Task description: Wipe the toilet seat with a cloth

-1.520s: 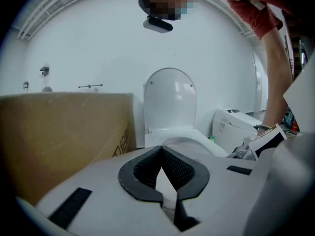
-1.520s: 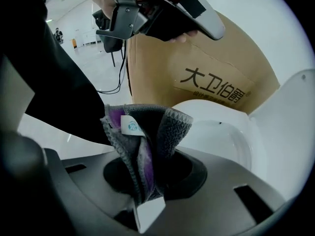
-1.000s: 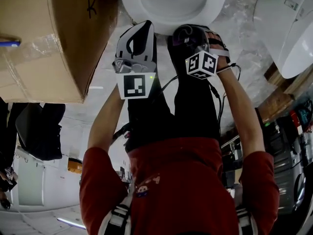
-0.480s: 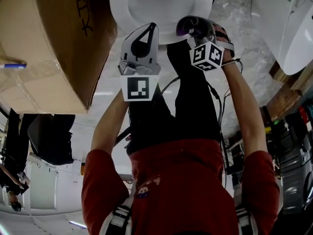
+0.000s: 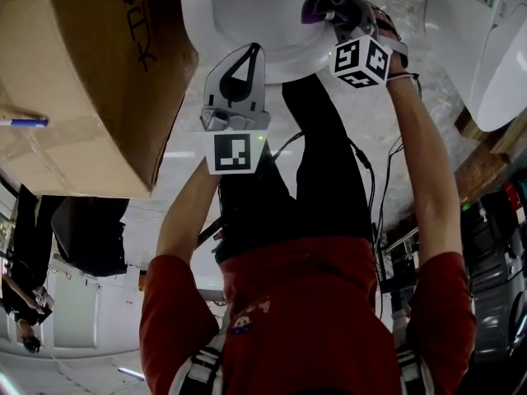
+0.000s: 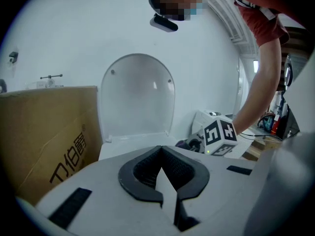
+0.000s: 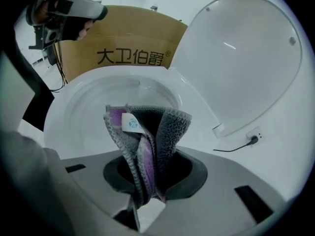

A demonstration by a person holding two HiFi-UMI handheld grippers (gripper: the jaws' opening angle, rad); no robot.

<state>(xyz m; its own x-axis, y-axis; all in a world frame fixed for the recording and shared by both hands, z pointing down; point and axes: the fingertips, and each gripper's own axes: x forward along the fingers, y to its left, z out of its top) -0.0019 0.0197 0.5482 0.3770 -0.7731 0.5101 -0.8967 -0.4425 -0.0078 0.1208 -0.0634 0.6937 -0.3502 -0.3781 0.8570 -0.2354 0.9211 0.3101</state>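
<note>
one cardboard box (image 5: 74, 72) beside white toilet (image 5: 280, 56)

A grey and purple cloth (image 7: 147, 141) was clamped upright in the right claw (image 7: 146, 200), with a small white label (image 7: 131, 124) seen near its top. Beyond it an open white toilet bowl (image 7: 93, 102) was seen. The lid (image 7: 246, 58) was raised at the right, and a printed cardboard box (image 7: 133, 38) was set behind the bowl.

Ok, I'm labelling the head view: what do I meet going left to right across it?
Brown cardboard box with black print, left tool, right tool holding a grey and purple cloth, white glossy fixture at the right edge.
</note>
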